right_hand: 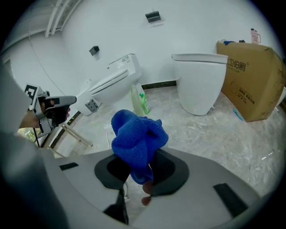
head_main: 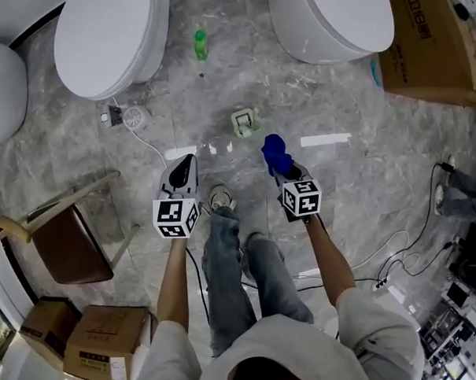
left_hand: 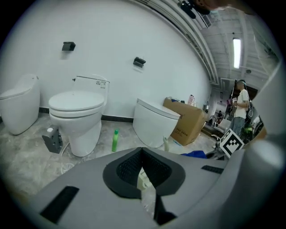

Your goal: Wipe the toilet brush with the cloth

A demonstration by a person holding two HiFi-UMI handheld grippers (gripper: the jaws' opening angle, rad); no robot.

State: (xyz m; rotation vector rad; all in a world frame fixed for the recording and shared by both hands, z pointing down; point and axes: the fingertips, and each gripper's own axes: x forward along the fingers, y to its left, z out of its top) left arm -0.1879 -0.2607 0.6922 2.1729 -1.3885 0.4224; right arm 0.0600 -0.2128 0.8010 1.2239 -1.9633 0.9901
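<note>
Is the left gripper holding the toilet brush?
No, the left gripper has its jaws together with nothing gripped between them.

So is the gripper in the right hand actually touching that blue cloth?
Touching. The right gripper view shows the right gripper with its jaws closed on the lower part of the blue cloth, and the rest bunched up above them.

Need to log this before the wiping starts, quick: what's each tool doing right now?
Left tool: closed, nothing in it.
Right tool: closed on the blue cloth.
</note>
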